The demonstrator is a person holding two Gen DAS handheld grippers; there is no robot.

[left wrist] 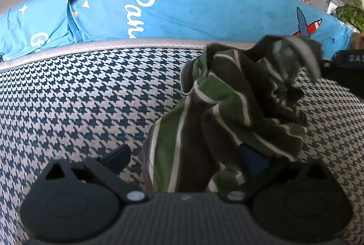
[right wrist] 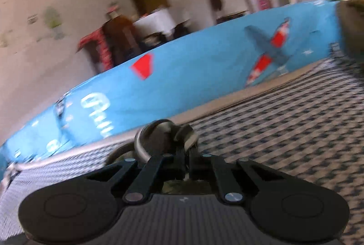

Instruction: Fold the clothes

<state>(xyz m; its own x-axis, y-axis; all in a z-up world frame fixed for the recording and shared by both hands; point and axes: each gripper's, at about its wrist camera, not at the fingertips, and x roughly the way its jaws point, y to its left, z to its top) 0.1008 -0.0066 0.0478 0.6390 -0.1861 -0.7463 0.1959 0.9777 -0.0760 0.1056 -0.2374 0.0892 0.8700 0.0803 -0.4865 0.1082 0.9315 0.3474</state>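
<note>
houndstooth cushion (left wrist: 79, 97) fills both views, backed by a blue printed cover (left wrist: 170, 11). the striped green garment (left wrist: 227, 113) hangs bunched above it, hiding the left tongs' (left wrist: 186, 165) right finger; their spread is unclear. right tongs (right wrist: 185, 149) pinch its grey collar (right wrist: 163, 133), blurred.

The garment (left wrist: 218, 113) is a knit piece striped in green, dark brown and thin white lines, with a grey ribbed edge. It is bunched and crumpled — not flat — hanging in loose folds above the houndstooth surface (left wrist: 79, 108), its upper end lifted toward the far right and blurred. A small blue patch shows low among the folds. In the right wrist view only a wad of grey ribbed edge and dark cloth (right wrist: 163, 138) shows, pinched up just ahead of the camera.
</note>
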